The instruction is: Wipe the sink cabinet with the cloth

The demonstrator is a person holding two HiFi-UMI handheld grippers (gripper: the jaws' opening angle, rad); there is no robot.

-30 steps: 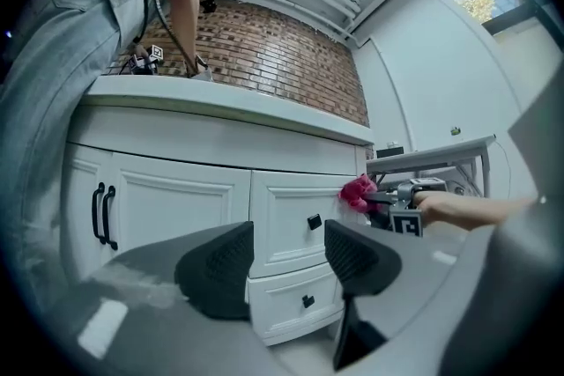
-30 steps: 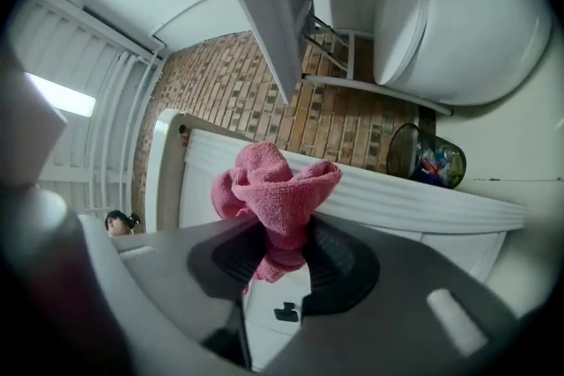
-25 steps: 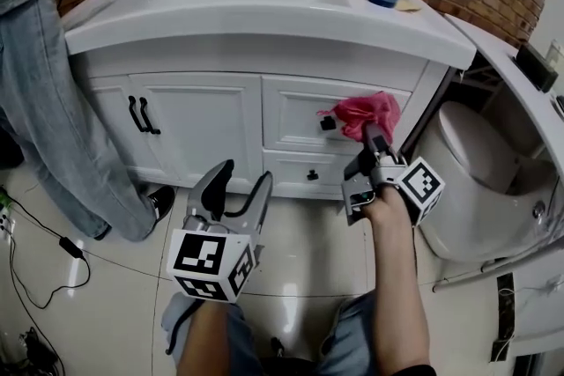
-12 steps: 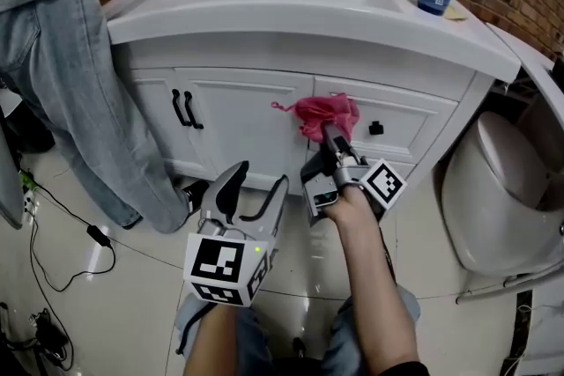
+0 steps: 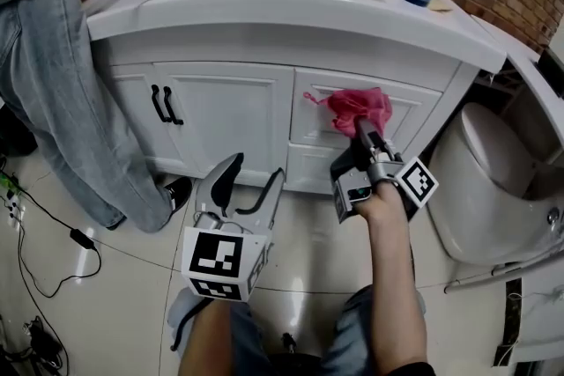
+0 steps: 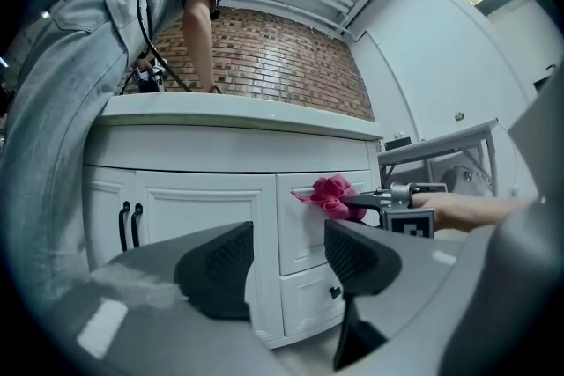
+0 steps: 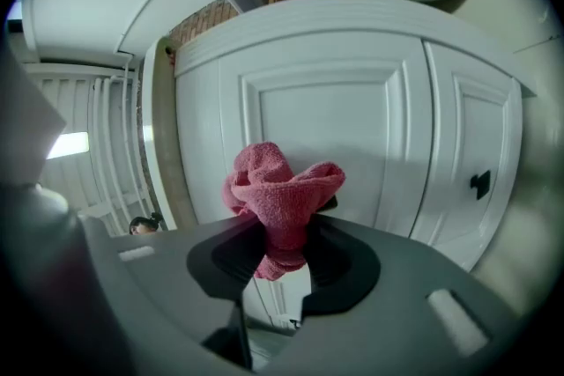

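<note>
The right tongs [image 7: 282,246] are clenched on the pink cloth [image 5: 354,106], which meets the upper drawer front [image 5: 410,114] of the white sink cabinet [image 5: 229,114]; the left tongs [image 6: 286,264] hang released and empty, at seven o'clock from the right pair.

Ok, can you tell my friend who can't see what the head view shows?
The right gripper holds a pink cloth against a drawer front of the white sink cabinet. The left gripper hangs open and empty lower down.
</note>
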